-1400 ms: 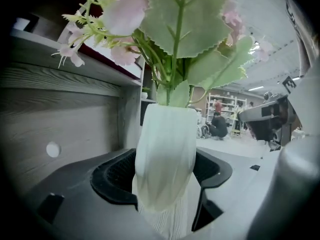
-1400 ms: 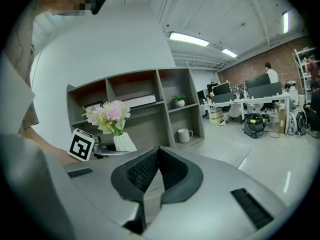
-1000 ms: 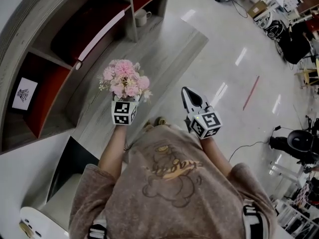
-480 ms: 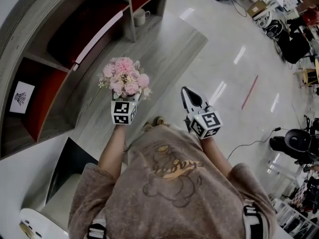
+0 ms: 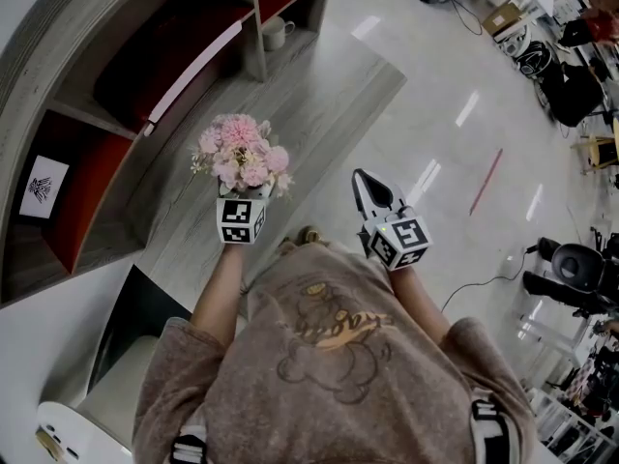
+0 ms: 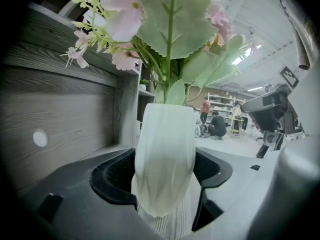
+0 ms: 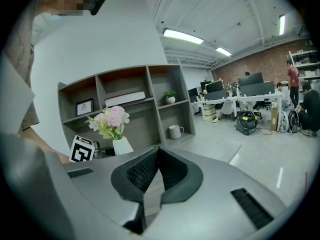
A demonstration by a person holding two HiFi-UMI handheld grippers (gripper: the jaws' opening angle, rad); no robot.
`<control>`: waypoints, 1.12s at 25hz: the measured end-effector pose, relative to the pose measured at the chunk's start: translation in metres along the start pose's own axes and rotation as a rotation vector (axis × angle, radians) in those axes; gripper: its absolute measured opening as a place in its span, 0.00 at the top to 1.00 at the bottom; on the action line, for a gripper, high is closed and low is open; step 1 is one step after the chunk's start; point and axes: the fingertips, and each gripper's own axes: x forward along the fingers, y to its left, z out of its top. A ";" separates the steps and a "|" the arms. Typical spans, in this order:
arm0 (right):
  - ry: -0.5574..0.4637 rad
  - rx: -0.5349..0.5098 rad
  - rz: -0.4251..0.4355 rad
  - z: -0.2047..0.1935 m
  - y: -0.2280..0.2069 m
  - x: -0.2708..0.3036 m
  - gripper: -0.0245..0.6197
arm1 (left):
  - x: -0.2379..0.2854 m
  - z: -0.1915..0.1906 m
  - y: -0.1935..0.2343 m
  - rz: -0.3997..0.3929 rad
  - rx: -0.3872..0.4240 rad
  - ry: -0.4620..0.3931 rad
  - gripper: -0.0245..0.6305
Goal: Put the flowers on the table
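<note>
Far left stands a grey wood shelf unit (image 5: 116, 27) with red-backed compartments. A framed picture (image 5: 43, 186) leans in its lower left bay, and a long pale slab (image 5: 198, 61) lies tilted in the wide middle one. In front of the shelves runs a grey wood-grain table (image 5: 319, 95), bare along its length.

Above the near part of that table the left gripper (image 6: 164, 174) has its jaws pressed against both sides of a white faceted vase (image 6: 165, 154). It holds the vase upright, and the vase's base shows between the pads. The pink flowers (image 5: 242, 153) and their green leaves (image 6: 172, 14) rise from the vase and fill the top of the left gripper view. They hide much of the shelving behind. No view settles whether the vase touches the table.

Further along the shelf unit, a white mug (image 5: 274, 33) sits in a low end bay. A small potted plant (image 7: 170, 96) stands in the bay above it.

The right gripper (image 7: 158, 156) hangs beside the table edge over glossy pale floor (image 5: 435, 114). Its jaws are closed tip to tip with nothing between them.

Right of that, a red strip (image 5: 486, 180) lies on the floor. Beyond it are a black office chair (image 5: 573, 278), trailing cables and cluttered desks, well apart from the table.
</note>
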 end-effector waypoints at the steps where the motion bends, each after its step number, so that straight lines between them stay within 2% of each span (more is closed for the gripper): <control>1: -0.001 0.000 -0.001 0.000 0.000 0.000 0.96 | 0.000 0.000 0.000 0.002 0.001 0.001 0.42; 7: -0.008 0.005 -0.007 0.000 0.000 -0.003 0.96 | -0.002 -0.004 0.000 0.012 -0.003 0.017 0.42; 14: -0.014 0.004 0.012 0.001 0.003 -0.003 0.96 | -0.008 0.009 -0.001 0.017 -0.040 -0.006 0.41; 19: -0.015 -0.009 0.054 0.000 0.012 0.005 0.96 | -0.023 0.019 -0.002 0.020 -0.099 -0.026 0.41; 28: -0.020 -0.035 0.160 0.000 0.035 0.020 0.96 | -0.064 0.037 -0.004 0.068 -0.094 -0.057 0.41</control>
